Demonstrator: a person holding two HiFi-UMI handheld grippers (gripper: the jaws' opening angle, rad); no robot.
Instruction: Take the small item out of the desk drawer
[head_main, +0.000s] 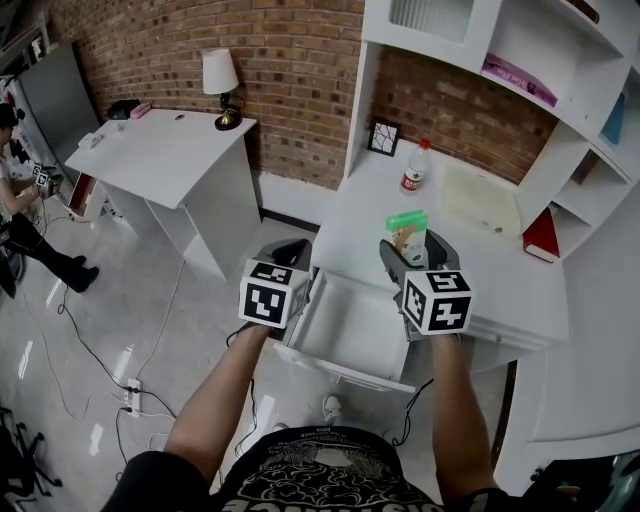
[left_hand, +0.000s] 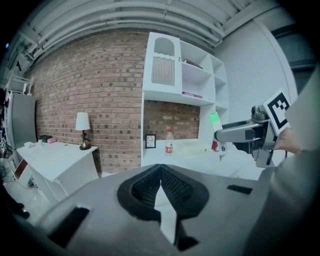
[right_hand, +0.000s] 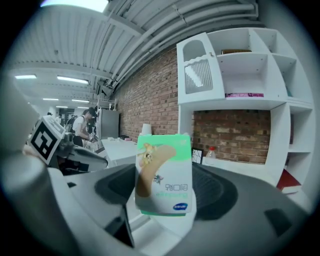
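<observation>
1. I am holding the right gripper (head_main: 408, 247) clamped on the small box (right_hand: 164, 175), with both pads pressing on its narrow sides.
2. In the right gripper view, I am looking at the box's printed face. It shows a tan adhesive strip with a little cartoon figure, a green band along the top, a line of grey lettering I cannot read and a blue oval logo near the bottom.
3. The box is standing with its long axis upright and its green end pointing up, leaning slightly.
4. I am keeping the left gripper (left_hand: 160, 172) closed, its ribbed pads meeting at the tips with nothing between them. It is hovering at 9 o'clock of the box, well apart from it.
5. Each gripper is carrying a cube with black-and-white square markers.
6. In the head view, the box is hanging in the air above the drawer (head_main: 350, 330), at about 1 o'clock of it. The drawer is standing pulled out of the desk (head_main: 500, 290), showing its white floor.
7. Farther back on the desk, at 12 o'clock of the box, a bottle (head_main: 414, 168) is standing upright. Its red label is too small for me to read.
8. A red book (head_main: 541, 237) is leaning in the low cubby at 3 o'clock of the box.
9. A pink flat item (head_main: 518, 78) is lying on the shelf above.
10. At 10 o'clock, a lamp (head_main: 221, 88) is standing on a separate table (head_main: 160, 150).
</observation>
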